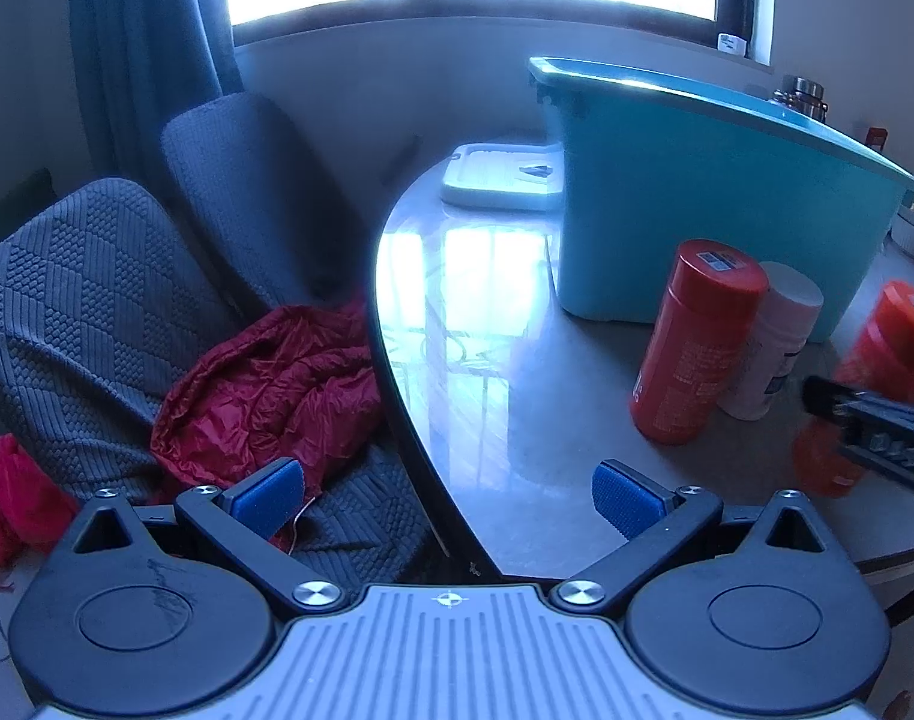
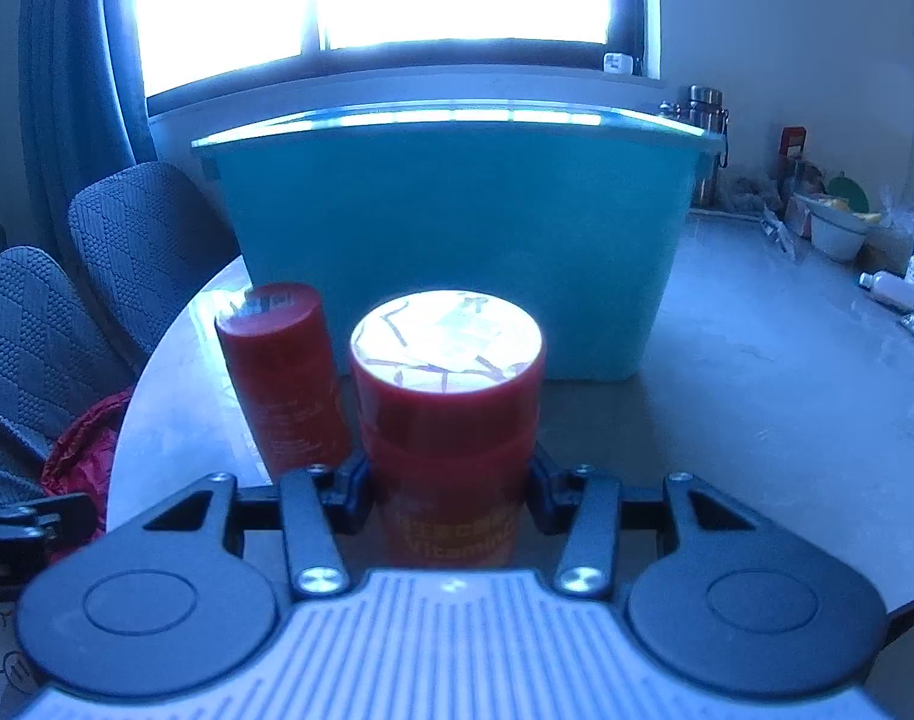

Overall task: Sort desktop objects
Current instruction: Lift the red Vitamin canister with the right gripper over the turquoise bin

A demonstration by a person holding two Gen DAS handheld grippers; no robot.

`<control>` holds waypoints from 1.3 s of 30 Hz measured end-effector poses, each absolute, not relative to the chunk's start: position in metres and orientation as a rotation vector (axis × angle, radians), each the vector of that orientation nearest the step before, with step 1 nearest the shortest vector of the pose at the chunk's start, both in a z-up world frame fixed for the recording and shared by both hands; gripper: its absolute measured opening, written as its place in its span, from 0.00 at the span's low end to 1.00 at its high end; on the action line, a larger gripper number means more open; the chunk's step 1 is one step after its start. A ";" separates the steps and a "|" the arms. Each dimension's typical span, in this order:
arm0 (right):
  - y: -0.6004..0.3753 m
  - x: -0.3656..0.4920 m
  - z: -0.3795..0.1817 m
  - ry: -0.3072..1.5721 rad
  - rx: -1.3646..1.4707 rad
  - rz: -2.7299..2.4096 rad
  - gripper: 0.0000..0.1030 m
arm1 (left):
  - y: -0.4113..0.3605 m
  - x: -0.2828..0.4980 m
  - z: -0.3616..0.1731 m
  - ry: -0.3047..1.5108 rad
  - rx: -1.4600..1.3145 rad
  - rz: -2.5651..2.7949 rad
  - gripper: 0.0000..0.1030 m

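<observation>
Right hand-held gripper (image 2: 450, 492) pinches the wide red vitamin bottle (image 2: 447, 420) at centre frame, just in front of the teal bin (image 2: 457, 240). Left hand-held gripper (image 1: 447, 501) hangs spread and empty at the table (image 1: 487, 360) edge. The tall red canister (image 1: 694, 342) and white bottle (image 1: 775, 342) stand outside the bin; its inside is hidden. Only the left view shows that white bottle.
</observation>
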State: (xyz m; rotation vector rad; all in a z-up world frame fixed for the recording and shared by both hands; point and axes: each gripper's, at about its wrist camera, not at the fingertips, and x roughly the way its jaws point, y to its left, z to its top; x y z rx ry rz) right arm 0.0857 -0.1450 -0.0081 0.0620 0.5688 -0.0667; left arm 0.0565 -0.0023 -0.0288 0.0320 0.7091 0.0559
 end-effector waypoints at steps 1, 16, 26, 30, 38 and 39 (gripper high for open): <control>-0.148 0.085 -0.003 0.566 0.063 -0.067 0.48 | -0.002 0.057 -0.029 0.710 0.028 0.058 1.00; -0.192 0.091 0.117 0.303 0.035 -0.109 0.48 | -0.025 0.069 -0.014 0.667 0.023 0.045 1.00; -0.201 0.218 0.106 0.405 0.032 -0.123 0.48 | -0.035 0.095 -0.009 0.670 0.000 0.049 1.00; -0.200 0.256 0.076 0.529 0.017 -0.155 0.48 | -0.038 0.103 -0.008 0.673 -0.008 0.046 1.00; -0.198 0.270 0.067 0.630 0.011 -0.170 0.48 | -0.037 0.108 -0.015 0.690 -0.014 0.018 1.00; -0.199 0.271 0.067 0.638 0.020 -0.170 0.48 | -0.036 0.108 -0.016 0.692 -0.014 0.015 1.00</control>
